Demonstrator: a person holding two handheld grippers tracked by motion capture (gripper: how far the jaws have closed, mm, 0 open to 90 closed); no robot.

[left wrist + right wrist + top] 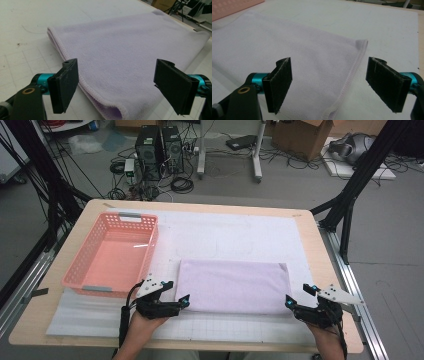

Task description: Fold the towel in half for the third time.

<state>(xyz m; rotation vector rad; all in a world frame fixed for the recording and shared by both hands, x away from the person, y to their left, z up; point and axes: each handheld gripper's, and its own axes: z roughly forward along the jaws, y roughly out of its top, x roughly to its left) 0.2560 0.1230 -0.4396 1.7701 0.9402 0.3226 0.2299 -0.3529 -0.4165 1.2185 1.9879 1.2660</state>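
A folded lilac towel (234, 286) lies flat on the white mat in the middle of the table. My left gripper (176, 295) hovers open at the towel's near left corner; in the left gripper view its black jaws stand wide apart over the towel (125, 52), nothing between them. My right gripper (299, 295) is open at the near right corner. The right gripper view has the towel's stitched edge (354, 71) running between the two spread jaws.
An empty pink plastic basket (114, 253) stands at the left of the table. A white gridded mat (240, 237) covers the wooden tabletop (330, 270). Computers, cables and boxes sit on the floor beyond the far edge.
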